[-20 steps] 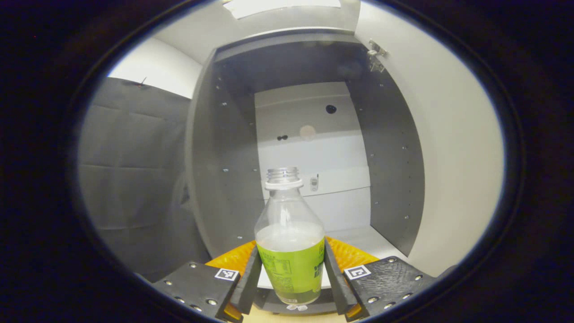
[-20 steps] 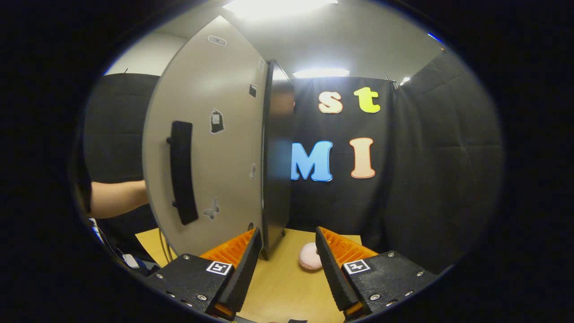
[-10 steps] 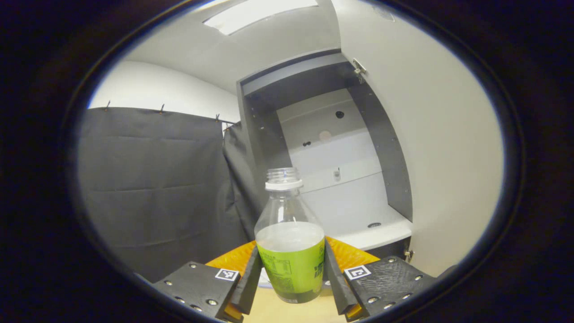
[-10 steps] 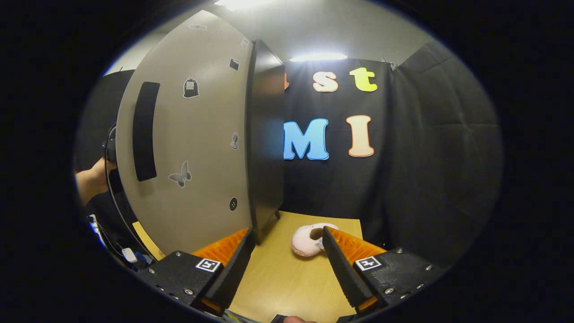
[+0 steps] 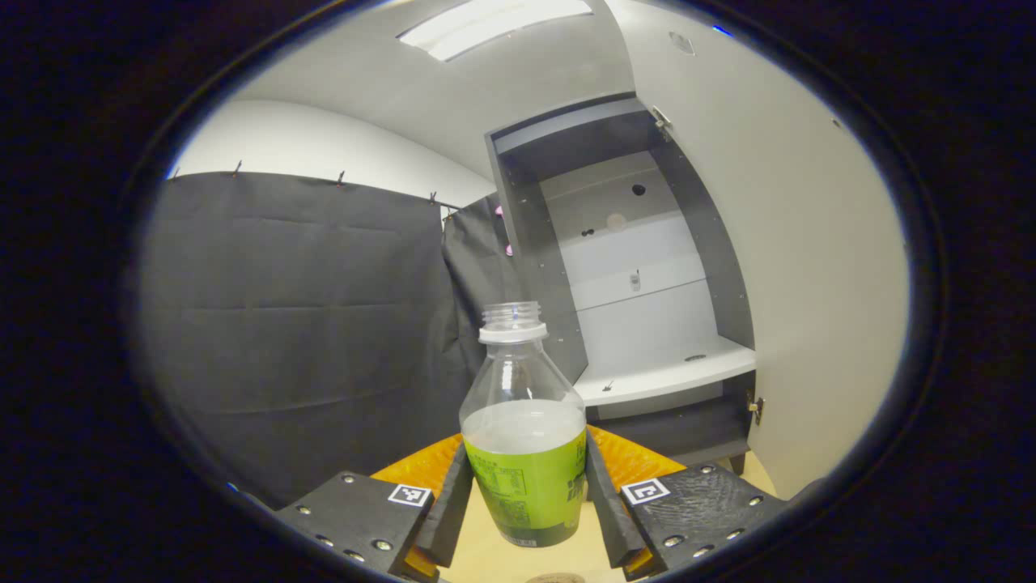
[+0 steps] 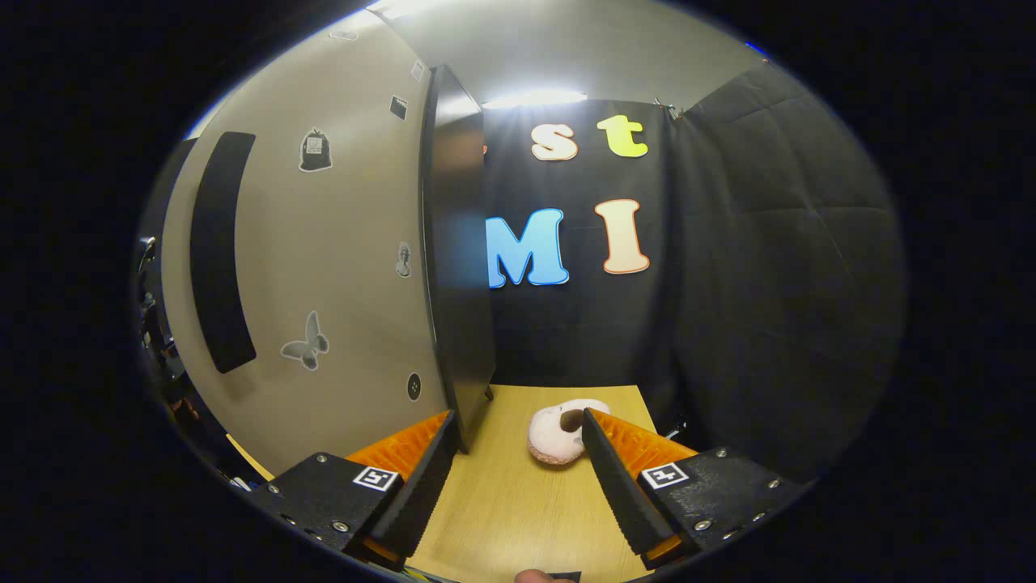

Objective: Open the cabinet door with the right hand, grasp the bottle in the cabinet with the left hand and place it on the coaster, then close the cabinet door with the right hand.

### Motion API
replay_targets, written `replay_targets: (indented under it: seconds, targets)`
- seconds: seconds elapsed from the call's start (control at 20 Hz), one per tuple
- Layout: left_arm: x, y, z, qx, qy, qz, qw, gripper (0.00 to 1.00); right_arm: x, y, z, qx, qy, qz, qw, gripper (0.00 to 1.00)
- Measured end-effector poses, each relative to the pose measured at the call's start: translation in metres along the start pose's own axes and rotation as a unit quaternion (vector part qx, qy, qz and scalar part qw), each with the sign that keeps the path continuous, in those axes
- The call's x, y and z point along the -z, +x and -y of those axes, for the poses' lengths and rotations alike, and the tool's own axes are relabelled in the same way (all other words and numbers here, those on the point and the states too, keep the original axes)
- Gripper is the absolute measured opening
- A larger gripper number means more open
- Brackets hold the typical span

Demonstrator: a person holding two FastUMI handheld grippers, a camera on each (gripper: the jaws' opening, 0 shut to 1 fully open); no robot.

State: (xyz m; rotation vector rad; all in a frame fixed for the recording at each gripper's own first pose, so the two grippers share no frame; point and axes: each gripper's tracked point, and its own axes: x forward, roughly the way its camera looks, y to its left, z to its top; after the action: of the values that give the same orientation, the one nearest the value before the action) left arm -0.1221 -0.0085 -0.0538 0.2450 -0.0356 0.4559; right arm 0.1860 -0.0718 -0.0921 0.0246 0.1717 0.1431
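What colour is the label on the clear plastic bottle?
Green; the clear plastic bottle's label shows best in the left gripper view.

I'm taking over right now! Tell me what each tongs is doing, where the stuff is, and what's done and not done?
Left tongs: shut on the bottle, which is upright, capless and out of the cabinet.
Right tongs: open, empty, low over the table beside the open cabinet door.
Done: door opened, bottle grasped and pulled out.
Left: set the bottle on the coaster; a round edge at the bottom of the left gripper view may be it, hard to tell. Then close the door with the right tongs.
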Motion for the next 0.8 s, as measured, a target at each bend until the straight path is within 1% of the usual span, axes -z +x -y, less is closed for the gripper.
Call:
replay_targets:
  seconds: [0.1, 0.15, 0.2, 0.3, 0.4, 0.5, 0.55, 0.65, 0.75, 0.8]
  targets:
    - [0.018, -0.003, -0.014, -0.012, 0.011, 0.011, 1.0, 0.7, 0.009, 0.005, 0.003, 0.029, -0.01, 0.003, 1.0, 0.93]
    - [0.026, -0.006, -0.019, -0.014, 0.008, 0.016, 1.0, 0.7, 0.02, 0.009, 0.005, 0.043, -0.016, -0.004, 0.999, 0.93]
    - [0.037, -0.008, -0.022, -0.018, 0.004, 0.02, 1.0, 0.7, 0.035, 0.015, 0.002, 0.048, -0.023, -0.018, 0.998, 0.93]
    - [0.068, -0.018, -0.031, -0.025, -0.001, 0.017, 1.0, 0.7, 0.063, 0.017, 0.003, 0.074, -0.035, -0.05, 0.995, 0.94]
    - [0.1, -0.023, -0.034, -0.025, -0.001, 0.012, 1.0, 0.7, 0.081, 0.018, -0.001, 0.09, -0.015, -0.058, 0.994, 0.94]
    - [0.135, -0.029, -0.026, -0.017, -0.013, 0.006, 1.0, 0.7, 0.099, 0.018, -0.003, 0.102, -0.015, -0.066, 0.992, 0.94]
    - [0.154, -0.033, -0.021, -0.012, -0.016, -0.001, 1.0, 0.7, 0.112, 0.019, -0.005, 0.104, -0.026, -0.074, 0.991, 0.94]
    - [0.197, -0.039, -0.013, -0.008, -0.019, -0.012, 1.0, 0.7, 0.134, 0.018, -0.007, 0.094, -0.062, -0.097, 0.989, 0.94]
    - [0.235, -0.039, -0.003, -0.005, -0.037, -0.021, 0.999, 0.71, 0.156, 0.009, -0.003, 0.092, -0.093, -0.123, 0.984, 0.94]
    - [0.249, -0.037, -0.001, -0.005, -0.047, -0.026, 0.999, 0.71, 0.165, 0.004, -0.001, 0.092, -0.095, -0.135, 0.982, 0.95]
